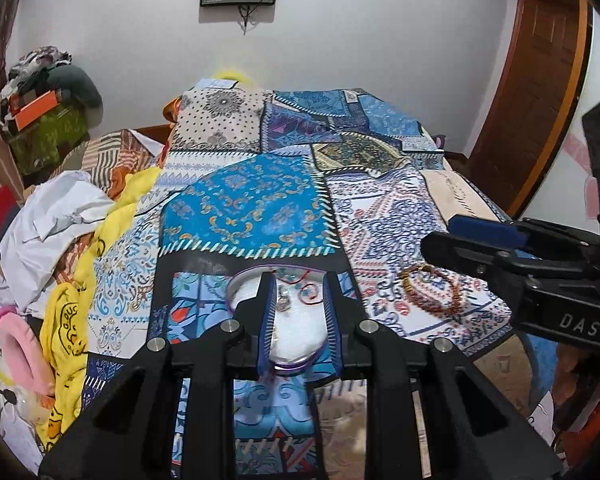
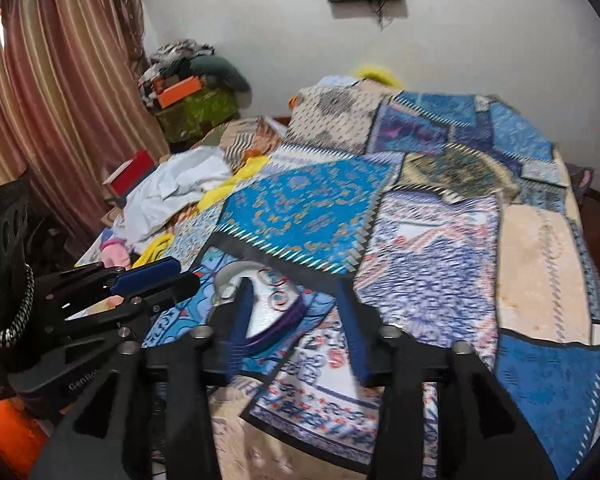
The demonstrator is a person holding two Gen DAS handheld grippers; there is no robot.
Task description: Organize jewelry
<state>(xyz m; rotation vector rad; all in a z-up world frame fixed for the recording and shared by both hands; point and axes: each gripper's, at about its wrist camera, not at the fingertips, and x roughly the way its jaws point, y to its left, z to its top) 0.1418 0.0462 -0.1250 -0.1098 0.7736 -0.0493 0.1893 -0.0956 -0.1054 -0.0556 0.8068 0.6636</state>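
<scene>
A white dish with a purple rim (image 1: 236, 286) lies on the patchwork bedspread (image 1: 260, 208). It holds red hoop pieces (image 1: 305, 294) and a small silver piece (image 1: 284, 305). My left gripper (image 1: 300, 308) hovers just above the dish with its jaws a little apart and nothing pressed between them. To the right, a brown and gold beaded bracelet (image 1: 432, 289) lies loose on the cloth. My right gripper (image 1: 440, 236) hangs just above it. In the right wrist view my right gripper (image 2: 296, 332) is open and empty. The dish (image 2: 272, 312) sits behind its left finger, with the left gripper (image 2: 188, 274) beside it. The bracelet is hidden there.
Crumpled white cloth (image 1: 48, 220), a yellow garment (image 1: 68, 320) and a pink item (image 1: 16, 344) are heaped along the bed's left side. Bags and boxes (image 1: 48, 112) are stacked in the far left corner by a curtain (image 2: 52, 100). A wooden door (image 1: 540, 80) stands at the right.
</scene>
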